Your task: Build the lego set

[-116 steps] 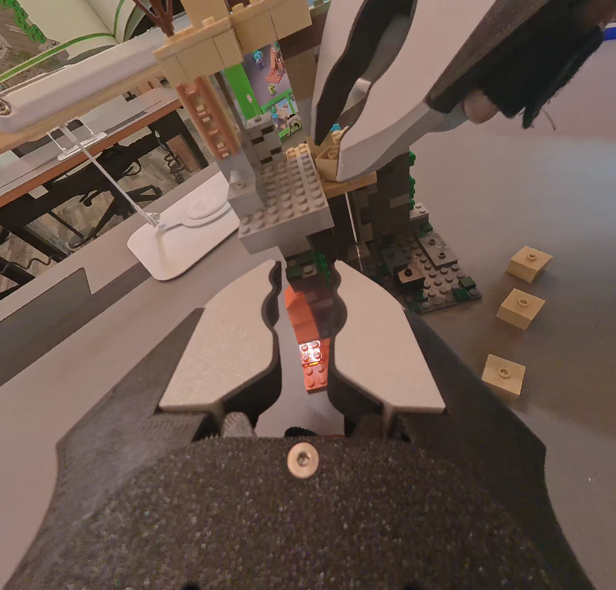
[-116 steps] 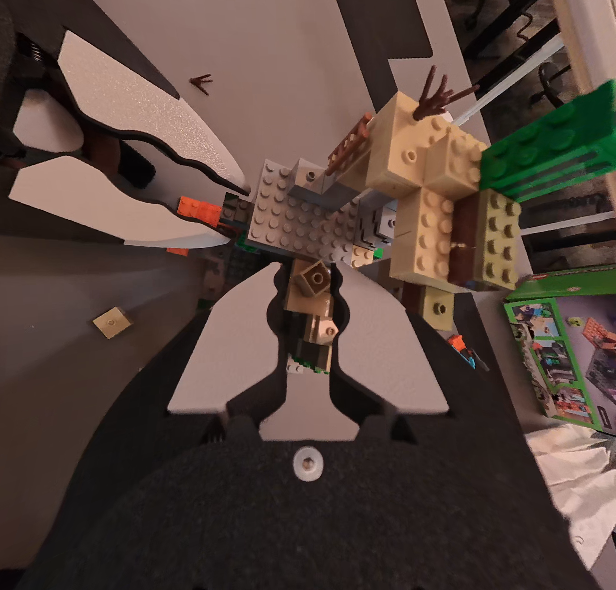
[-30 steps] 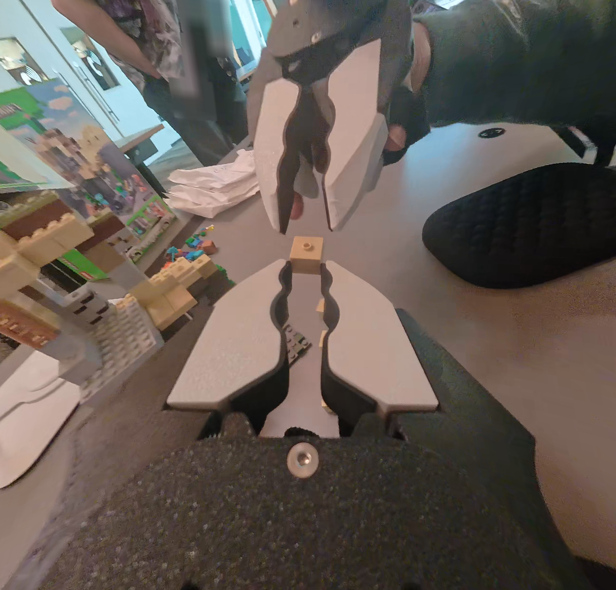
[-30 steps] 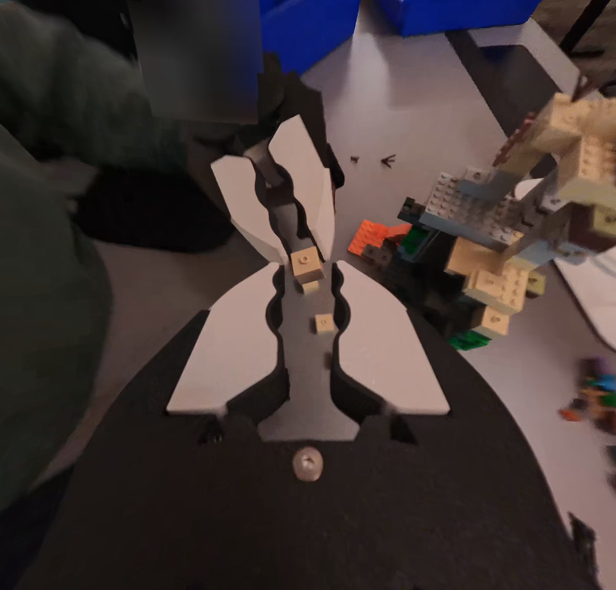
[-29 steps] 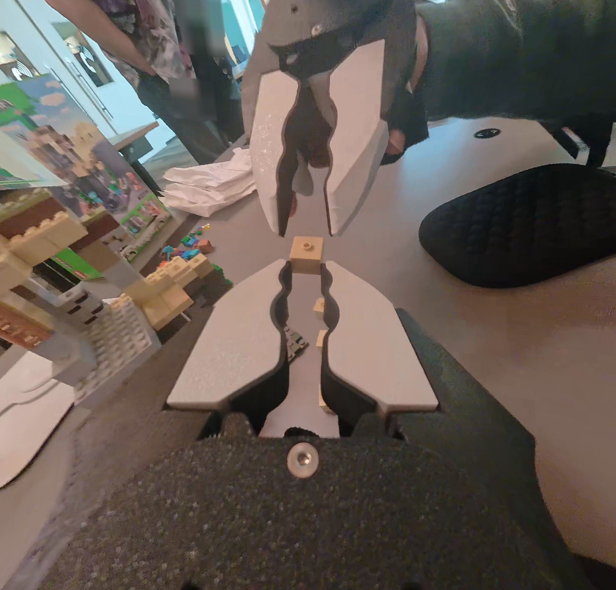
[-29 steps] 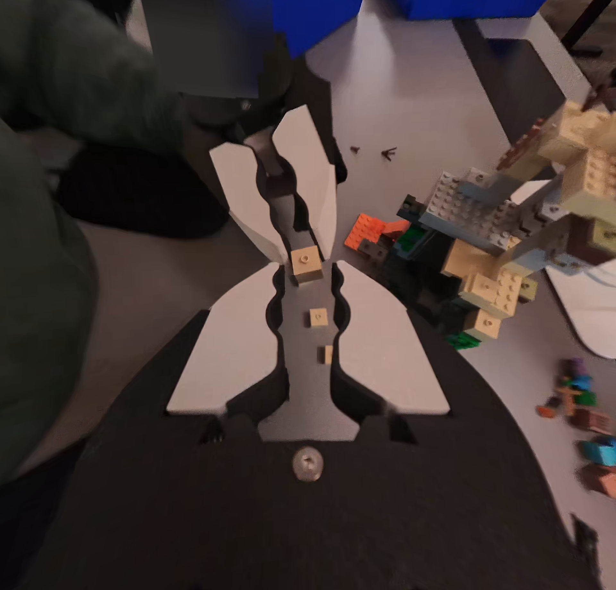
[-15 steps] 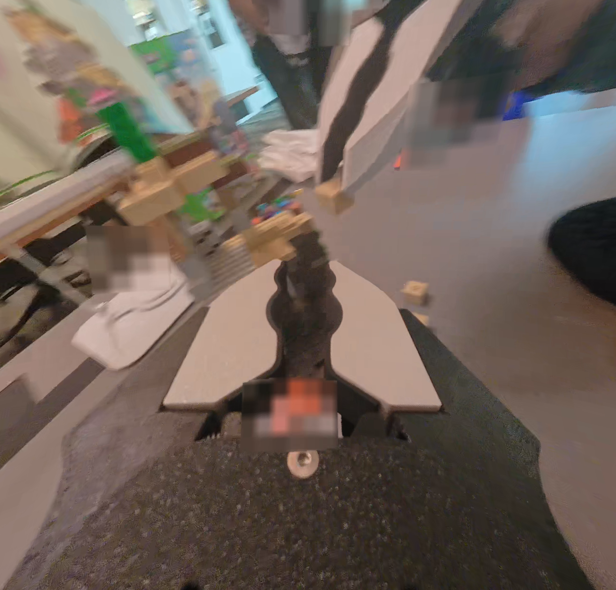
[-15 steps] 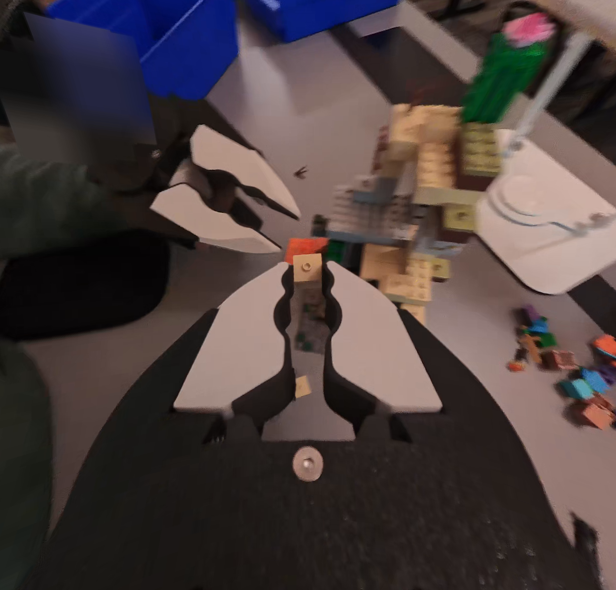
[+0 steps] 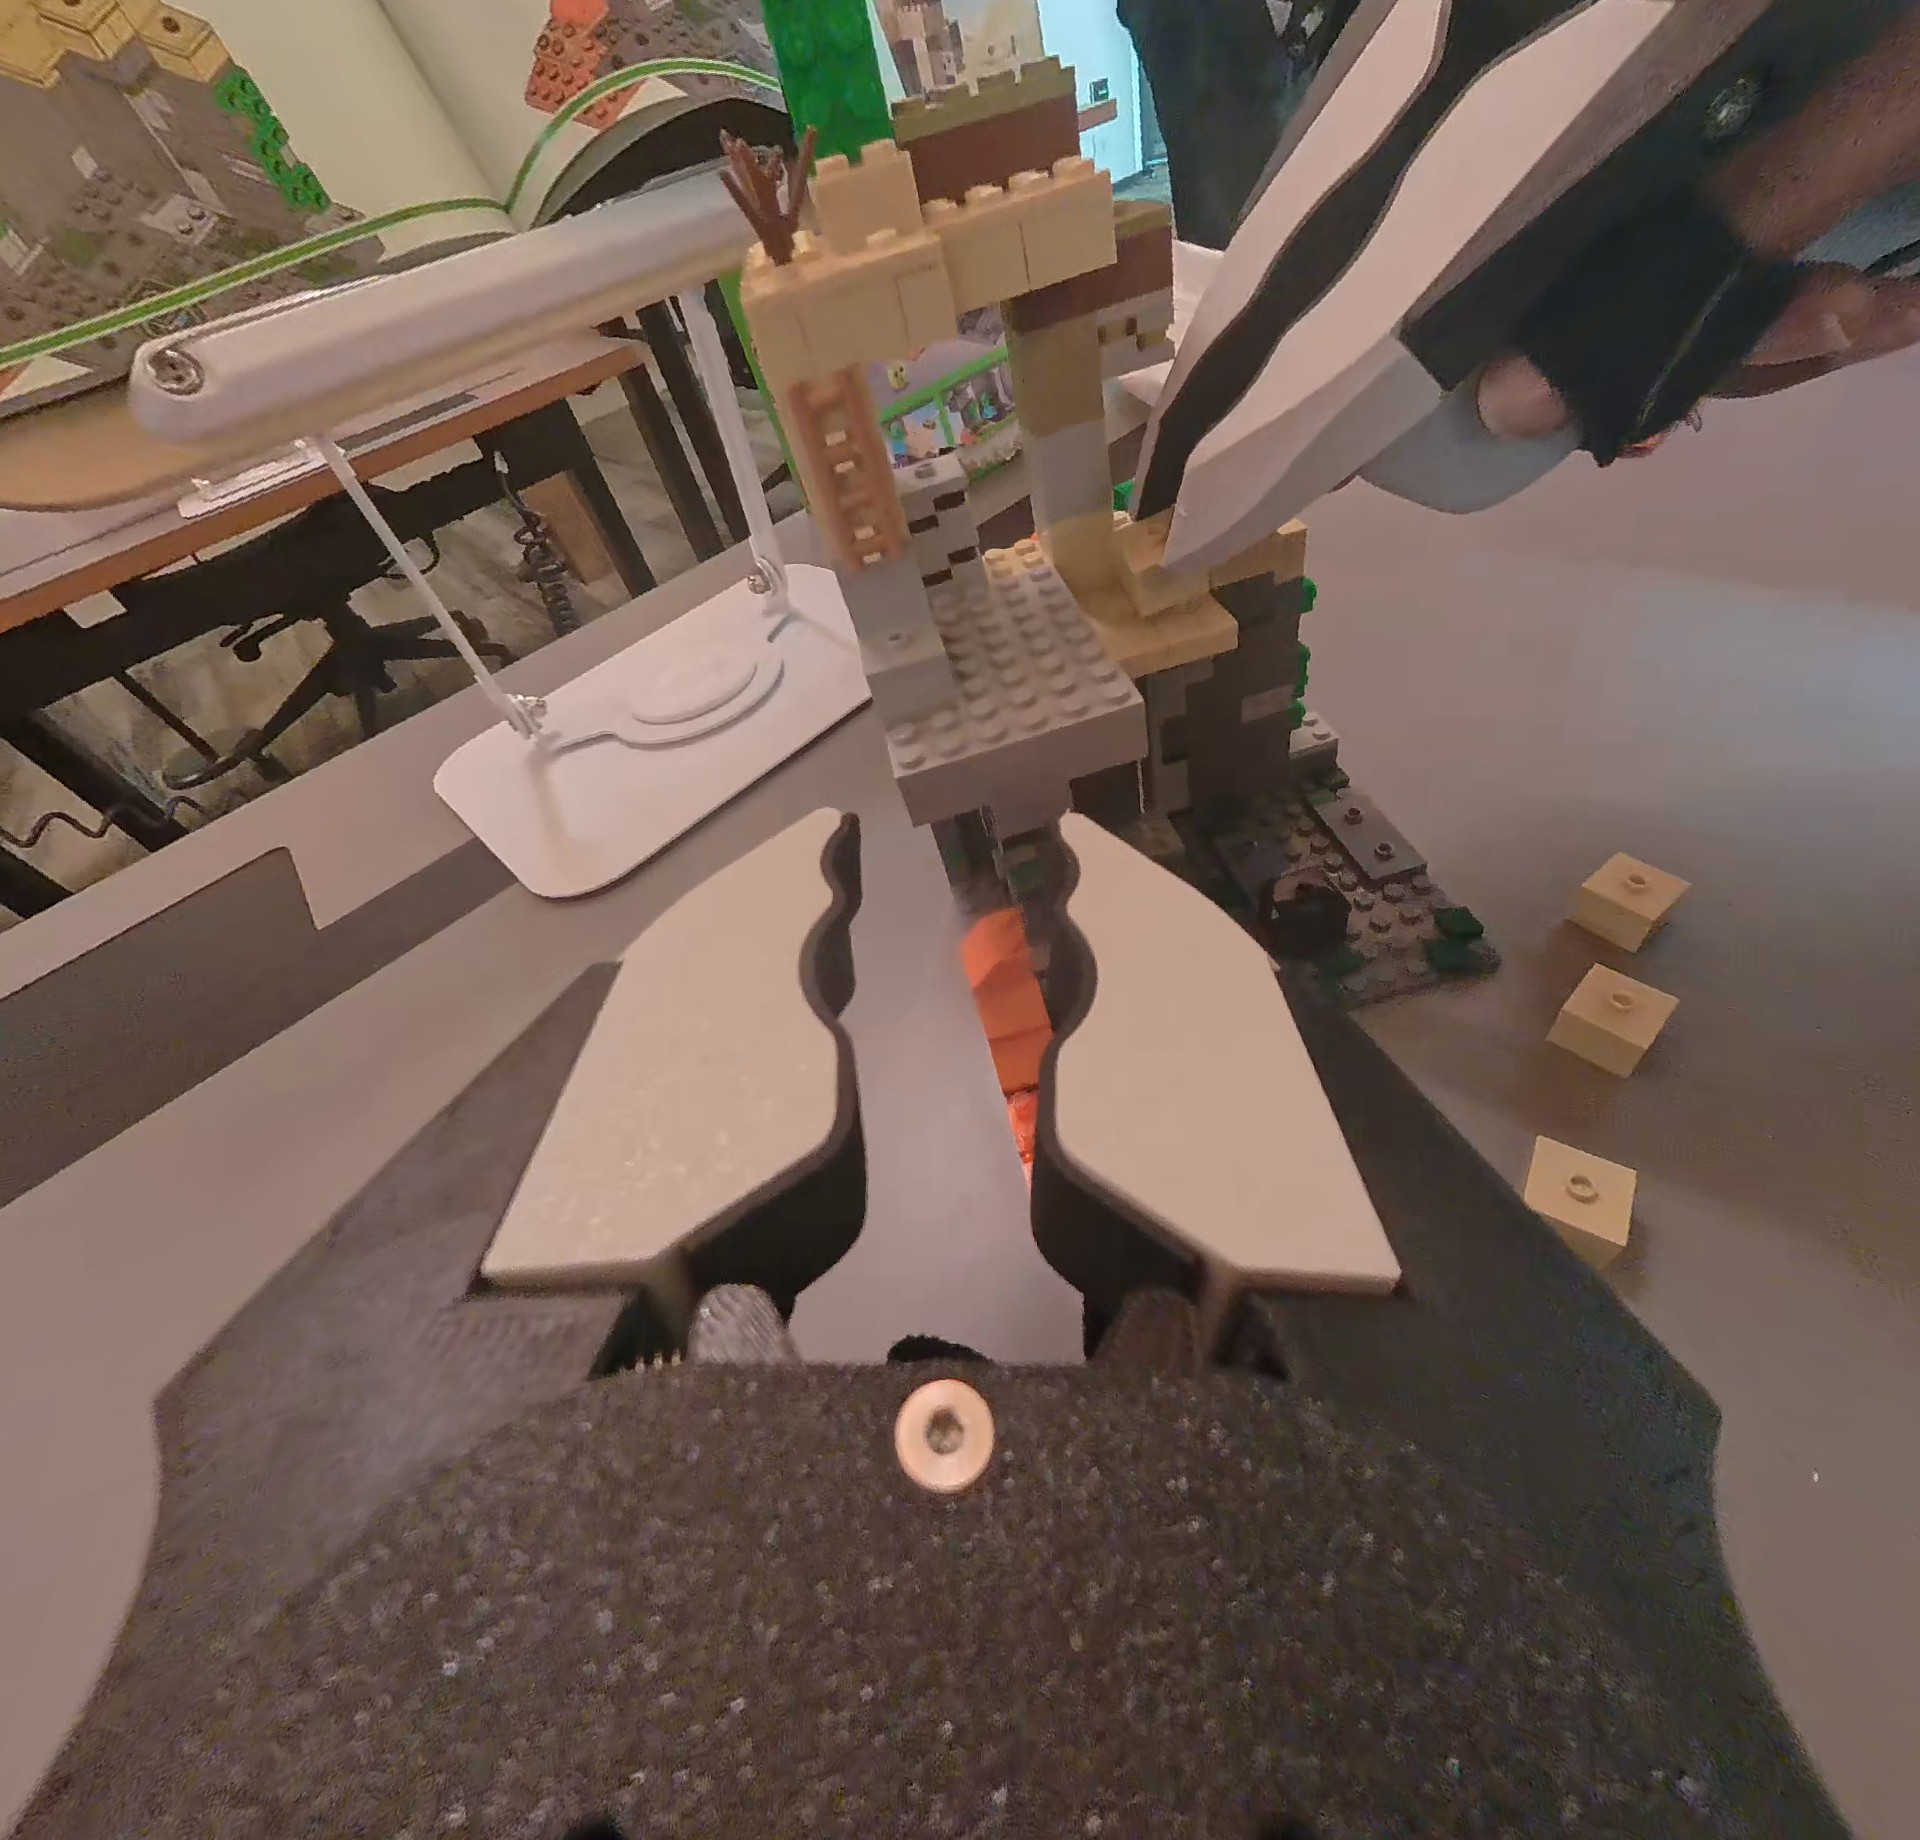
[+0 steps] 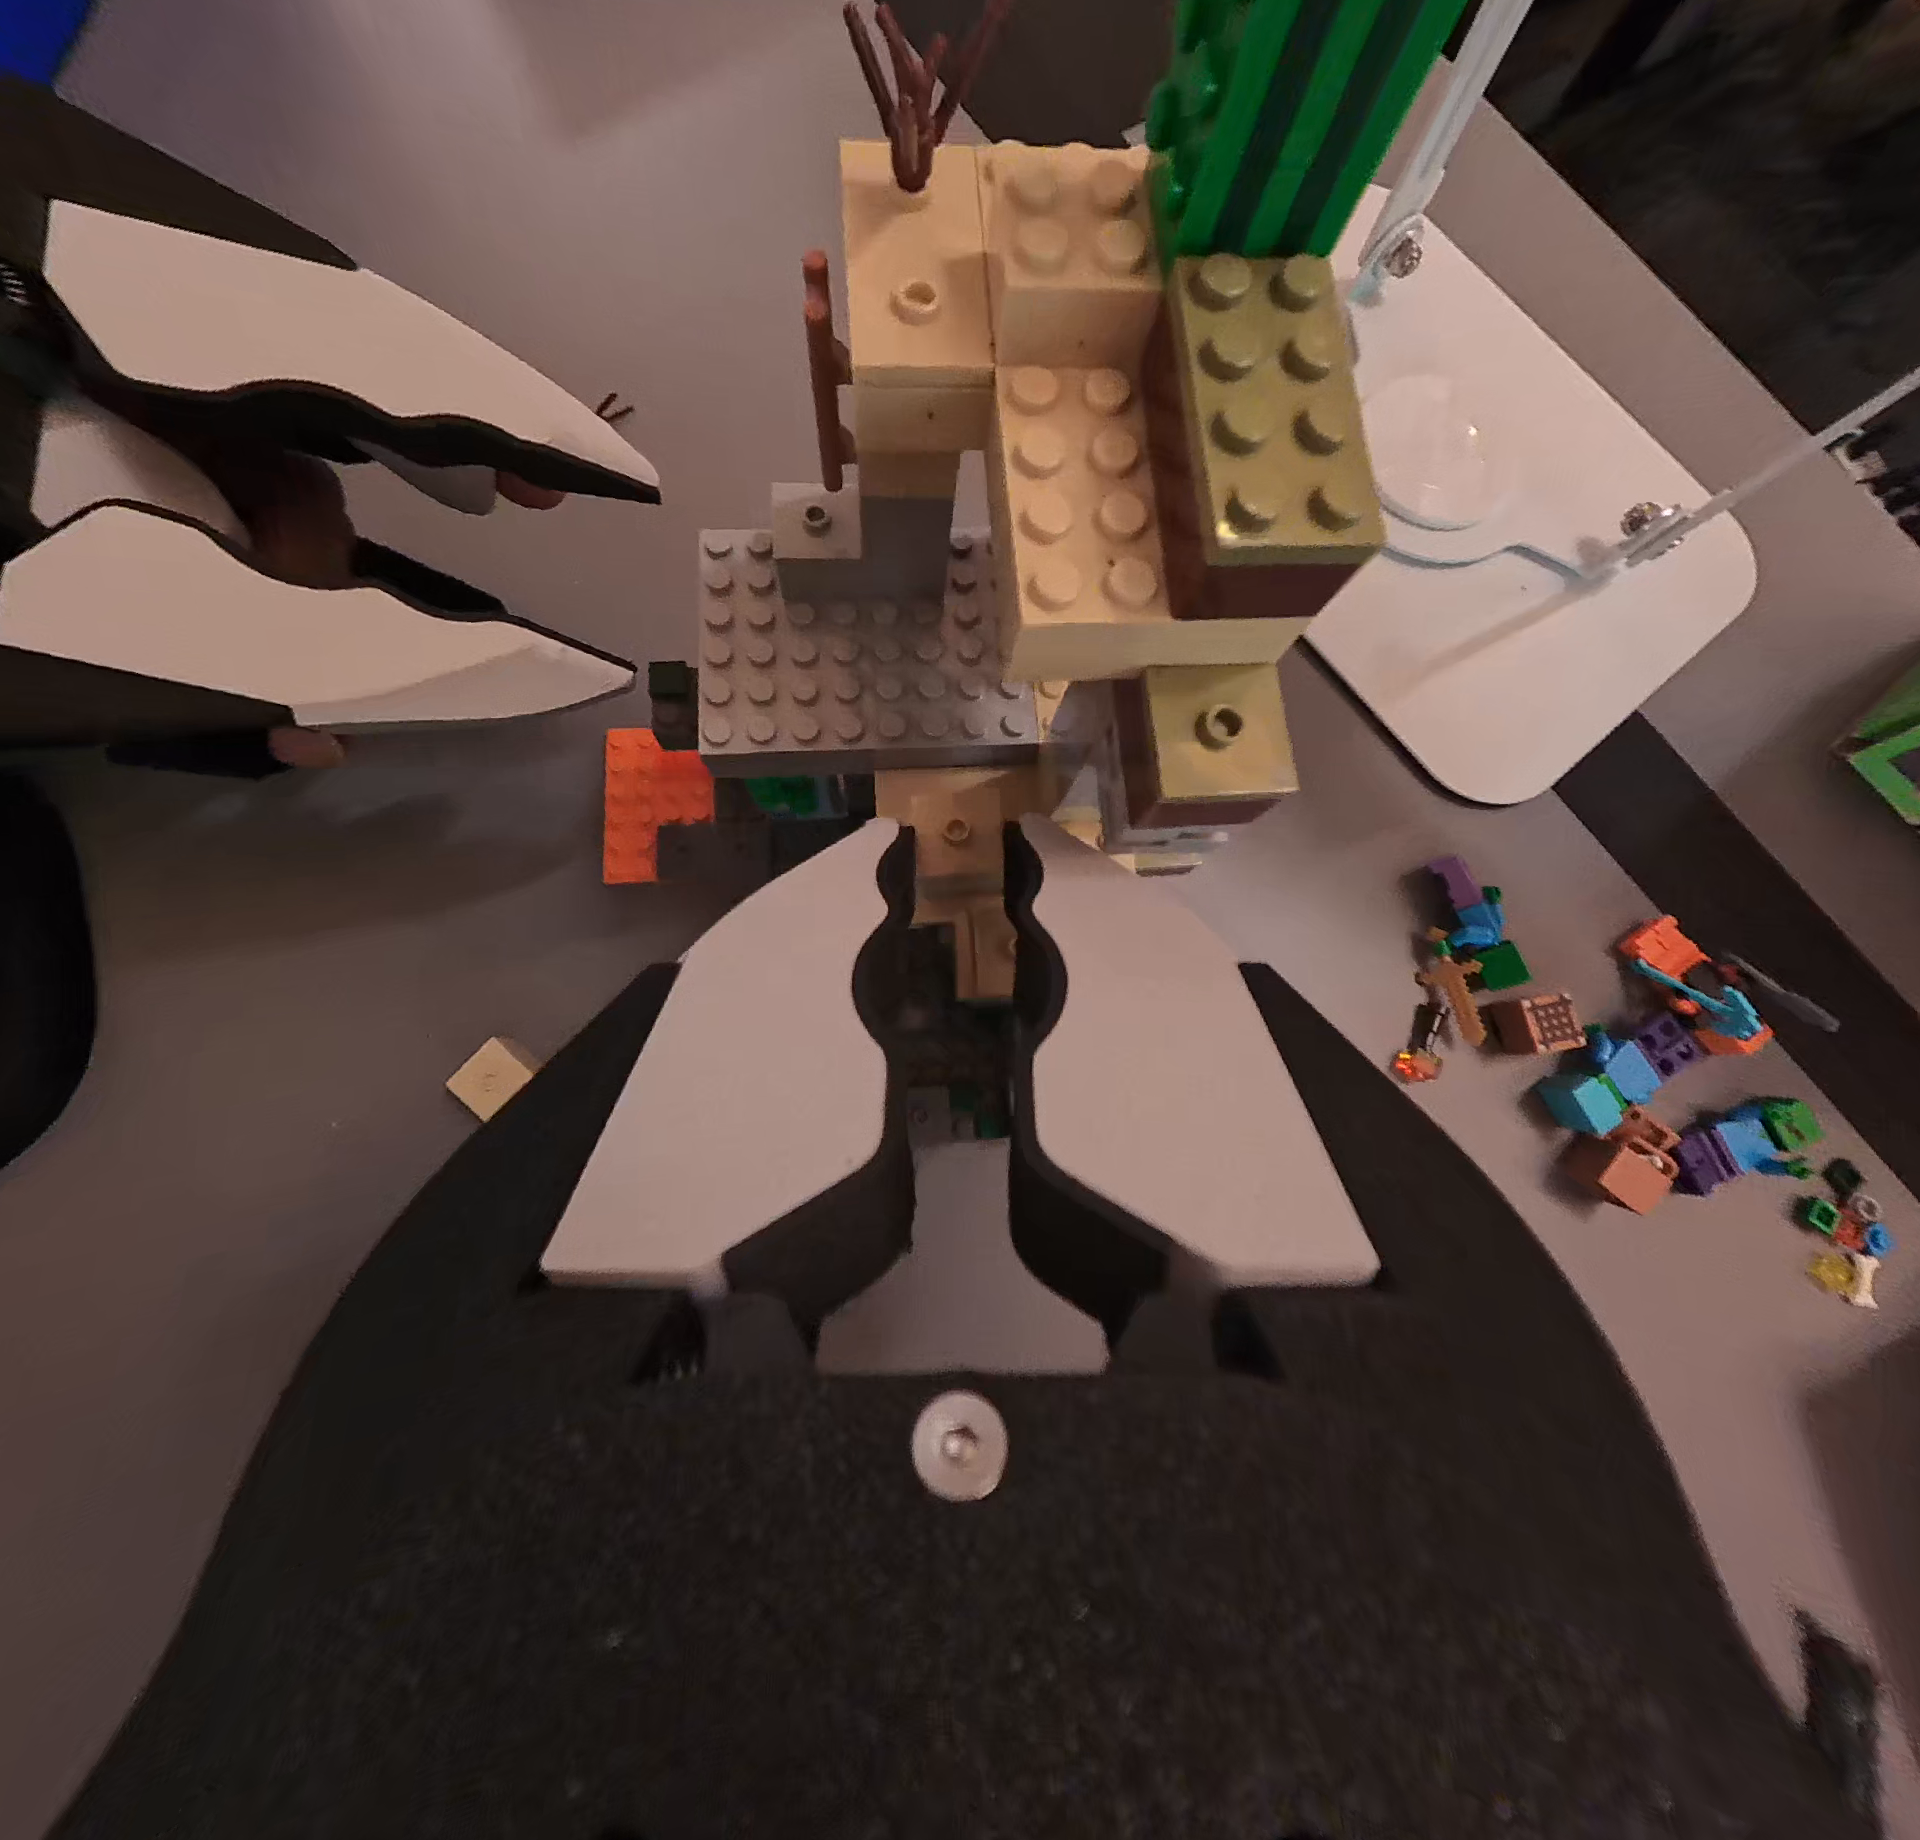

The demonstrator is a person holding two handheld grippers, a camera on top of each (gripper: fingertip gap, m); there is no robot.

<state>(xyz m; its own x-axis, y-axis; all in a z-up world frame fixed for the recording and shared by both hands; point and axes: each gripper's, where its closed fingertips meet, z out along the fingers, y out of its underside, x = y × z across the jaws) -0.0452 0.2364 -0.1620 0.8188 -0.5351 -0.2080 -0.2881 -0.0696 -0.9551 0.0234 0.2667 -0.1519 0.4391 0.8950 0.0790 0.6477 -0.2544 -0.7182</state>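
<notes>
Your right gripper (image 10: 958,834) is clamped on a tan brick (image 10: 954,836) seated on the lego build (image 10: 868,663) directly ahead, while your left gripper (image 9: 958,834) stands parted, empty, just short of it.

One lego build (image 9: 1013,647) at frame centre, three loose tan bricks (image 9: 1612,1017) at right, one white stand (image 9: 644,782) at left, two grippers, one open booklet (image 9: 260,128) upper left
</notes>
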